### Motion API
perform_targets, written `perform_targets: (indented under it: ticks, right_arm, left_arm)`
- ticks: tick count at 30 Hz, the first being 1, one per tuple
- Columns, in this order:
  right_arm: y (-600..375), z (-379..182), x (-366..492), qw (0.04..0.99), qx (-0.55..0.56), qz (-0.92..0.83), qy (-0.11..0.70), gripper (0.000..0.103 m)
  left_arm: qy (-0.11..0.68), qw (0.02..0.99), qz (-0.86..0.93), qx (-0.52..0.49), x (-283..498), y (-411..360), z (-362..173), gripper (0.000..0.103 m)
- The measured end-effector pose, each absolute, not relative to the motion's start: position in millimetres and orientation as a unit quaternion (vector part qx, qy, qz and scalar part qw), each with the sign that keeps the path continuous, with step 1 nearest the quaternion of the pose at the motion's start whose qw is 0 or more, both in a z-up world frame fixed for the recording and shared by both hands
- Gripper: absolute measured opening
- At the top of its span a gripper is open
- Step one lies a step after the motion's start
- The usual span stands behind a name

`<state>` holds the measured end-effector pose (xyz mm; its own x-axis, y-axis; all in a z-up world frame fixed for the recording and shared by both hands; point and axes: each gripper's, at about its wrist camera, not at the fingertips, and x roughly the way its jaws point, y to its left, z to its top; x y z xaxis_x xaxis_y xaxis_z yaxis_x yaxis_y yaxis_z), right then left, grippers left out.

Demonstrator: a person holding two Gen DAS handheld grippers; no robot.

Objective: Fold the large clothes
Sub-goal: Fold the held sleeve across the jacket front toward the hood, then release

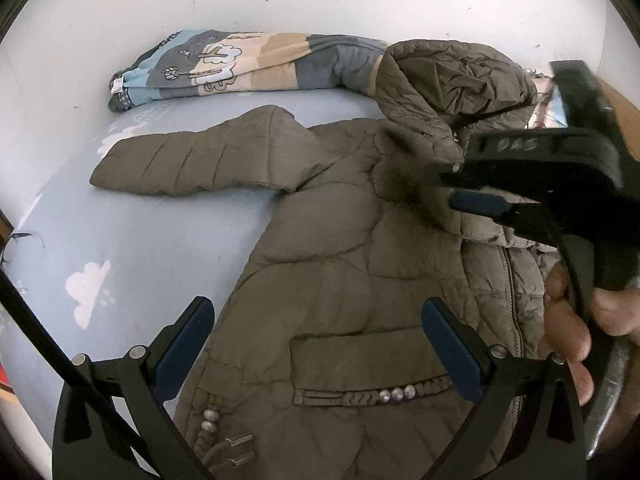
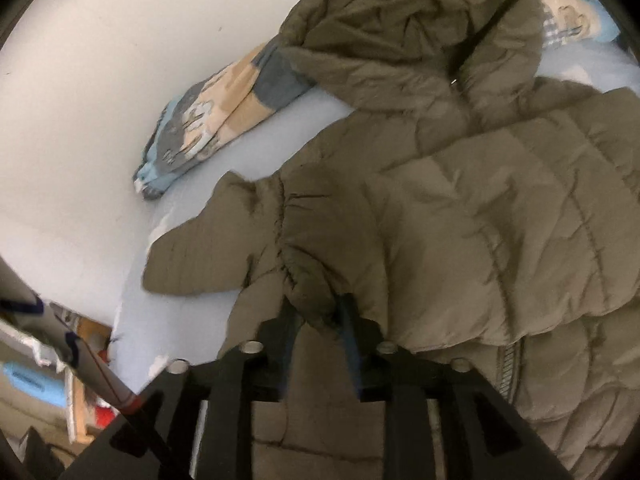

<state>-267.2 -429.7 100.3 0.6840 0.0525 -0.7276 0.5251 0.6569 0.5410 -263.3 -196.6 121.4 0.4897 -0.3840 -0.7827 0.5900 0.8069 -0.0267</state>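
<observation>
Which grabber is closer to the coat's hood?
Right. The right gripper sits just below the hood; the left gripper hangs down by the pocket.

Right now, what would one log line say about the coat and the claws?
coat: front up on bed | left claw: open above coat | right claw: open around sleeve cuff
</observation>
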Motion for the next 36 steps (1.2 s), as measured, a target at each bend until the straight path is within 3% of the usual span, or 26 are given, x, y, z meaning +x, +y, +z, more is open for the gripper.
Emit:
perform_targets:
  ticks: [2, 10, 16, 21, 36]
  right_arm:
    - [-429, 105, -274, 0.836, 0.39, -0.133, 0.363, 0.055]
    - [-481, 125, -322, 0.835, 0.369, -0.243, 0.329, 0.056]
    - [-536, 87, -374, 0.775, 0.377, -0.354, 0.363, 0.056]
    - [-555, 53, -387, 0.759, 0.429, -0.317, 0.373, 0.057]
    - [-457, 101, -449, 0.769, 0.421, -0.271, 0.398, 0.066]
  left_arm:
    - [0.418, 0.854, -0.286, 0.123, -263, -196, 121, 0.103]
    - [0.419, 0.852, -0.286, 0.125, -263, -198, 120, 0.103]
    - [0.422, 0.85, -0.286, 0.13, -265, -202, 117, 0.103]
    - [0.424, 0.848, -0.286, 0.14, -266, -208, 112, 0.103]
    - [0.426, 0.846, -0.286, 0.142, -268, -212, 112, 0.103]
